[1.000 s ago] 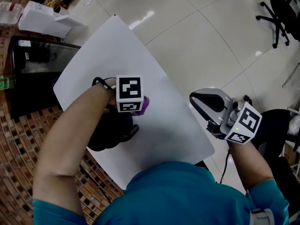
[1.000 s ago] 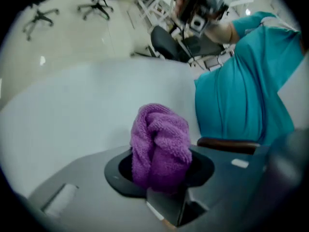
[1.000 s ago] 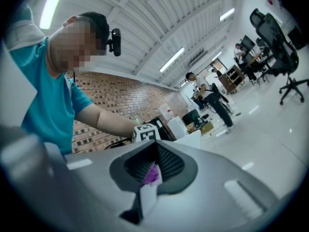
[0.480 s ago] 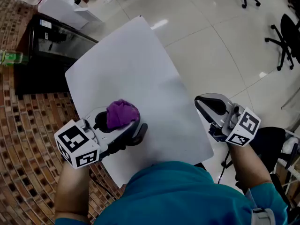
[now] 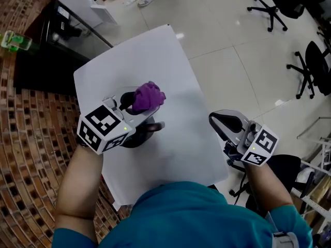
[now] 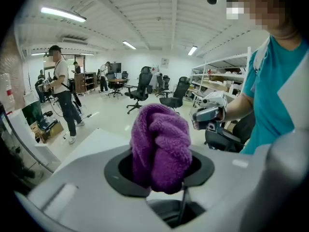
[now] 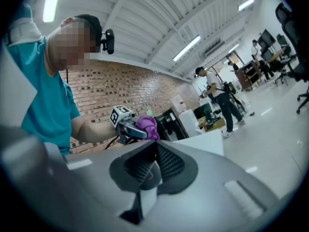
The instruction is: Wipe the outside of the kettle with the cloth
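My left gripper (image 5: 138,109) is shut on a bunched purple cloth (image 5: 148,96) and hovers over the left part of the white table (image 5: 155,56). Below it stands the black kettle (image 5: 136,138), mostly hidden by the gripper. In the left gripper view the cloth (image 6: 161,146) bulges up out of the jaws. My right gripper (image 5: 222,122) hangs past the table's right edge, shut with nothing in it; its ribbed pads (image 7: 166,164) meet. The right gripper view shows the left gripper (image 7: 126,125) and cloth (image 7: 147,126) from afar.
A black glass-topped cabinet (image 5: 46,45) stands against the table's far left side, with a white box (image 5: 83,4) and a green bottle (image 5: 13,40) beyond it. Brick floor lies to the left, pale tiles to the right with office chairs (image 5: 274,9). People (image 6: 63,95) stand far off.
The left gripper drew back from the kettle toward the table's left edge with the cloth, then came forward and up over the kettle. The right gripper has barely shifted.
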A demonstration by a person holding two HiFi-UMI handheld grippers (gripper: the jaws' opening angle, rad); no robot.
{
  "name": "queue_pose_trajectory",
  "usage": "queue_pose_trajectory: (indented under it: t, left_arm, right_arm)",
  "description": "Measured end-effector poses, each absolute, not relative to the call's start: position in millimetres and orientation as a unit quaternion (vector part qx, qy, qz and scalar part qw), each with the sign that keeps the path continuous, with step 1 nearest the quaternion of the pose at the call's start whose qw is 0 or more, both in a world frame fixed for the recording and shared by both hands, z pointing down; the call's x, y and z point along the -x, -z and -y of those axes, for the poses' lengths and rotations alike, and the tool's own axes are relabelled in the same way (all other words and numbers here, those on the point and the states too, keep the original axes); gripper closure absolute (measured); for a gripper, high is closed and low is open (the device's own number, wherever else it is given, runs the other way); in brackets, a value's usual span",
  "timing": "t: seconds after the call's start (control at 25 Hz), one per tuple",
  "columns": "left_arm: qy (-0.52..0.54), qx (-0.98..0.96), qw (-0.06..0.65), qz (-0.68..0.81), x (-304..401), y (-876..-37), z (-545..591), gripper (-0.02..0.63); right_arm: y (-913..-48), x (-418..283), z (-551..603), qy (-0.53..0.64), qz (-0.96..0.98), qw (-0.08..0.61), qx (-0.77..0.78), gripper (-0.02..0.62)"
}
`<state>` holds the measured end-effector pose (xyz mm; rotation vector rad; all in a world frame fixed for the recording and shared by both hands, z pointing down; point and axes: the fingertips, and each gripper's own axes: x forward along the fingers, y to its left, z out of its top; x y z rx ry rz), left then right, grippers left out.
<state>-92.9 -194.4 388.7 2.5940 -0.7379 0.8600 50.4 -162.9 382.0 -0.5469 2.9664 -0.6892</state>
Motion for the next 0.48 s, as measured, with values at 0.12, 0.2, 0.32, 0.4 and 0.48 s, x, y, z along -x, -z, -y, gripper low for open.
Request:
queue_pose_trajectory:
  t: [0.12, 0.2, 0.32, 0.4, 0.48]
  left_arm:
    - [-0.276, -0.909, 0.174, 0.261, 97.9, -387.0, 200.2, 0.440]
    - [-0.269, -0.913, 0.177, 0.251, 97.1, -385.0, 199.6, 0.440]
    - [-0.267, -0.914, 0.163, 0.260, 99.4, -378.3, 196.5, 0.440]
    - [-0.236, -0.917, 0.154, 0.283, 101.3, -355.0, 190.4, 0.440]
    - [-0.200, -0.918, 0.176, 0.293, 97.7, -331.9, 169.9, 0.440]
  right_arm:
    - [-379.1, -54.9, 163.9, 0.223, -0.956, 0.027, 0.187, 0.591]
    - [-376.4, -56.9, 165.0, 0.220, -0.956, 0.030, 0.192, 0.591]
    - [-372.5, -58.2, 161.8, 0.217, -0.956, 0.034, 0.193, 0.591]
    - [-370.2, -58.4, 158.1, 0.217, -0.957, 0.036, 0.192, 0.591]
    - [-368.1, -58.5, 155.7, 0.216, -0.957, 0.036, 0.191, 0.591]
